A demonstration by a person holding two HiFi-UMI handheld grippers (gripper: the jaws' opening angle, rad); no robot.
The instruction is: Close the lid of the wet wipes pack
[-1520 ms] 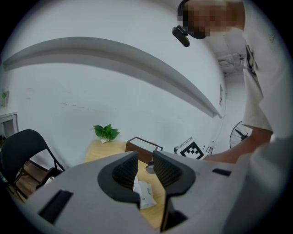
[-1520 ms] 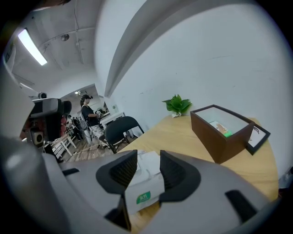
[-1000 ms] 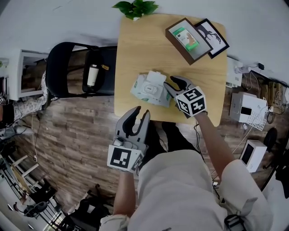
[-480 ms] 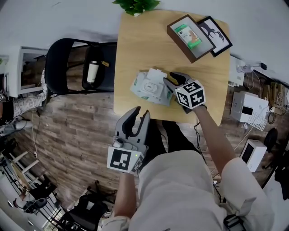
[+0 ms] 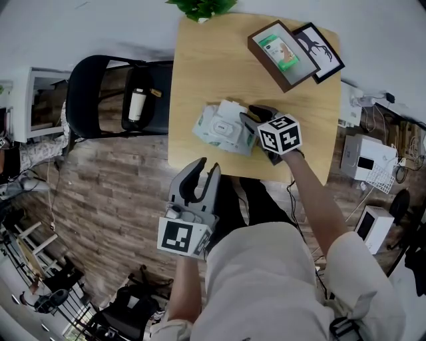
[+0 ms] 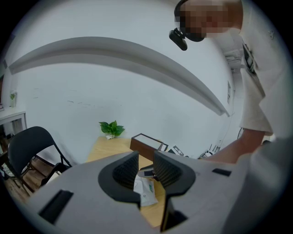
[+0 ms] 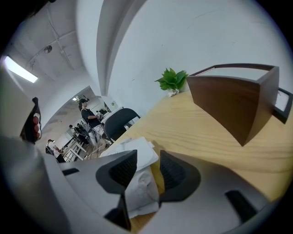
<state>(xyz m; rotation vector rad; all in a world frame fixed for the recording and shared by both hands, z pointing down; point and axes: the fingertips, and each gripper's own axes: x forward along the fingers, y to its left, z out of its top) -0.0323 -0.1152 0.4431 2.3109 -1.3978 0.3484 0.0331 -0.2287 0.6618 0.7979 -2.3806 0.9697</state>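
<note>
The wet wipes pack (image 5: 219, 130) lies near the front edge of the wooden table (image 5: 206, 60), its white lid (image 5: 230, 110) standing open at the far side. My right gripper (image 5: 253, 114) is at the pack's right end. In the right gripper view its jaws stand apart around the crinkled end of the pack (image 7: 141, 189), with the lid (image 7: 137, 153) just beyond them. My left gripper (image 5: 208, 166) hangs open in front of the table, off its edge, holding nothing. Through the gap of the left gripper (image 6: 145, 157) I see the pack (image 6: 146, 191).
A brown box frame (image 5: 279, 54) and a black picture frame (image 5: 318, 50) lie at the table's far right corner. A small plant (image 5: 203, 8) stands at the far edge. A black chair (image 5: 113, 100) holding a bottle (image 5: 136, 106) is left of the table.
My right gripper has edged left and a little farther in, onto the pack's right end. The left gripper has stayed where it was.
</note>
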